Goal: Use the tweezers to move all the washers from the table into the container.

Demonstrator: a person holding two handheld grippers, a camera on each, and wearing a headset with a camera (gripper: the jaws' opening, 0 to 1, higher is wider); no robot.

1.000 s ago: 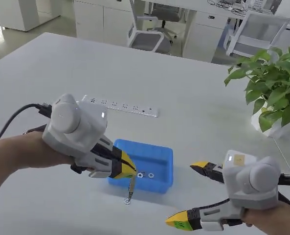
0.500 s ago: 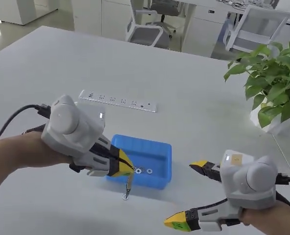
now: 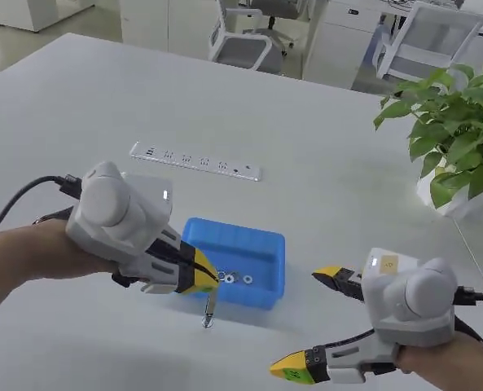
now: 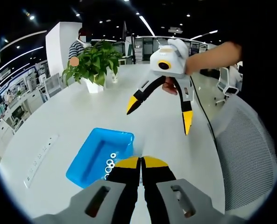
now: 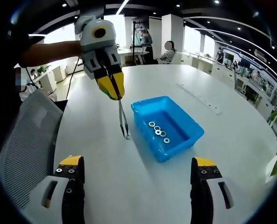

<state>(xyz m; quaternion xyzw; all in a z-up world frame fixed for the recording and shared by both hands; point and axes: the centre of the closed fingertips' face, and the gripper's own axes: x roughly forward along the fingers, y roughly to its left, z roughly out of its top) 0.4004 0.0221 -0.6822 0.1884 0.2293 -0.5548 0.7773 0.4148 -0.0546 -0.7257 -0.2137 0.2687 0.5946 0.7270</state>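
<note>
Left tongs (image 3: 208,277) closed on tweezers (image 3: 209,308), tips down just beside blue container (image 3: 249,244) | right tongs (image 3: 305,322) wide apart, holding nothing | washers (image 3: 239,278) inside container | white worktop (image 3: 306,195): power strip (image 3: 195,161), potted plant (image 3: 457,138) | open office behind

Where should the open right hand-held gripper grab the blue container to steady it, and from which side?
Likely the blue container's short upright wall nearest the right hand-held gripper, from above, one jaw inside, one outside. It is open-topped with a thin rim there, clear of the washers and tweezers.
</note>
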